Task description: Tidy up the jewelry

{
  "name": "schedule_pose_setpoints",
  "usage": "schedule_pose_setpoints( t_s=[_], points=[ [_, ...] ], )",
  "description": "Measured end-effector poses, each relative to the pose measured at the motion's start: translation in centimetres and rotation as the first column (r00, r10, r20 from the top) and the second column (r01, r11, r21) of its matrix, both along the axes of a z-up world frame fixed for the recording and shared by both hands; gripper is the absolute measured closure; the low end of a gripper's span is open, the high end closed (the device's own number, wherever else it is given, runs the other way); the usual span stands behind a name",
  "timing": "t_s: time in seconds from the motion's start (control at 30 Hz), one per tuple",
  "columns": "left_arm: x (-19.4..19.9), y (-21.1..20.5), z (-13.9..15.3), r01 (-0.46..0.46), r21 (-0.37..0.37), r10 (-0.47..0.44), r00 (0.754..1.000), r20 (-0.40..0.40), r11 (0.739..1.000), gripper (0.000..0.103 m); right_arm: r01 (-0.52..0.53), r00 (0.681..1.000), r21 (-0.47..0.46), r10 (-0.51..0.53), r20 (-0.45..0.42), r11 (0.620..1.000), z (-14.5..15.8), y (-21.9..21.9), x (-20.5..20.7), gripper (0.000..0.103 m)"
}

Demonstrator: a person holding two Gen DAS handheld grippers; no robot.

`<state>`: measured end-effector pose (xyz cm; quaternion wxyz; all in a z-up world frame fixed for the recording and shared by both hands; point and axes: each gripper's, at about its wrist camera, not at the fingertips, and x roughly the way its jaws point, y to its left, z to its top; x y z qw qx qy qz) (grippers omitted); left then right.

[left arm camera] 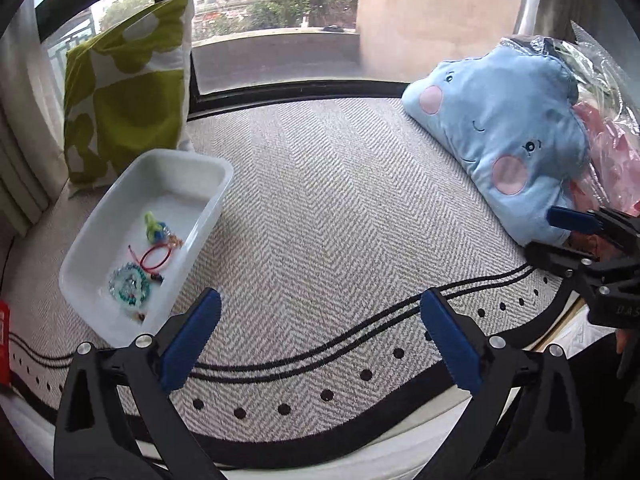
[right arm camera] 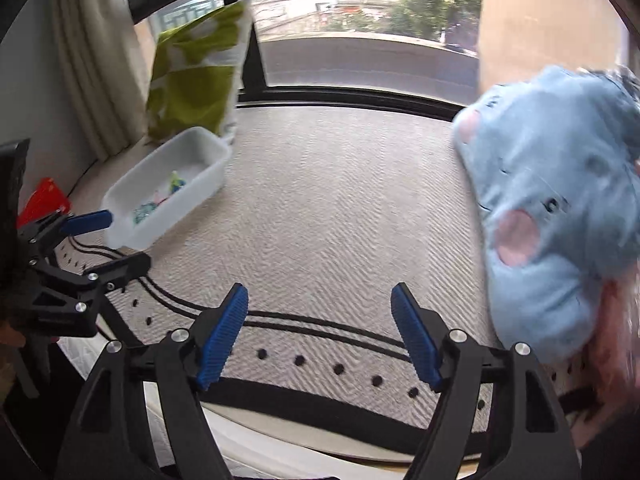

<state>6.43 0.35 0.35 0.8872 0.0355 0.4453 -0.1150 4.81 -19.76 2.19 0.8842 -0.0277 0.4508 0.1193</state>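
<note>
left wrist view: the jewelry sits inside a white rectangular tray (left arm camera: 200, 216) on the left of a herringbone-patterned mat (left arm camera: 320, 208). in the tray lie a teal and clear beaded bracelet (left arm camera: 129, 286), a red cord loop (left arm camera: 155, 257) and a green and blue piece (left arm camera: 157, 228), all grouped toward the tray's near end. no jewelry shows on the mat outside the tray. the left gripper (left arm camera: 320, 340) hovers over the mat's near border, just beside the tray's near corner; its jaws stand wide apart and hold nothing. the right gripper (left arm camera: 580, 236) enters at the right edge, near a blue cloud-shaped pillow (left arm camera: 504, 140).

right wrist view: the right gripper (right arm camera: 320, 336) is over the mat's dotted border, jaws spread and empty. the tray (right arm camera: 208, 152) is well apart from it, far left, with the left gripper (right arm camera: 108, 240) just beside it. a green and white cushion (right arm camera: 196, 80) leans behind the tray against the window.
</note>
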Motion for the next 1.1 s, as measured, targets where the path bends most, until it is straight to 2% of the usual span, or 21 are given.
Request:
schedule_pose_setpoints(
  t_s=[0.07, 0.37, 0.63, 0.83, 1.1],
  points=[
    [-0.4, -0.1, -0.6, -0.036, 0.003, 0.036, 0.999, -0.004, 0.999, 0.005, 0.035, 0.999, -0.011, -0.035, 0.013, 0.999, -0.4, -0.7, -0.8, 0.022],
    [-0.6, 0.6, -3.3, -0.142, 0.018, 0.142, 0.988, -0.052, 0.990, 0.005, 0.155, 0.988, 0.039, -0.156, 0.013, 0.987, -1.7, -4.0, -1.7, 0.017],
    [-0.3, 1.6, -4.2, -0.211, 0.036, 0.212, 0.976, -0.040, 0.977, 0.005, 0.182, 0.983, -0.022, -0.182, 0.017, 0.983, -2.9, -3.0, -1.9, 0.016],
    [-0.4, 1.2, -4.6, -0.224, 0.049, 0.225, 0.974, -0.036, 0.973, 0.005, 0.196, 0.981, -0.065, -0.196, 0.016, 0.978, -3.7, -2.5, -1.8, 0.016],
    [-0.6, 0.5, -4.5, -0.213, 0.061, 0.215, 0.976, -0.019, 0.975, 0.005, 0.219, 0.976, -0.035, -0.219, 0.005, 0.975, -3.9, -3.0, -1.8, 0.016]
  ],
)
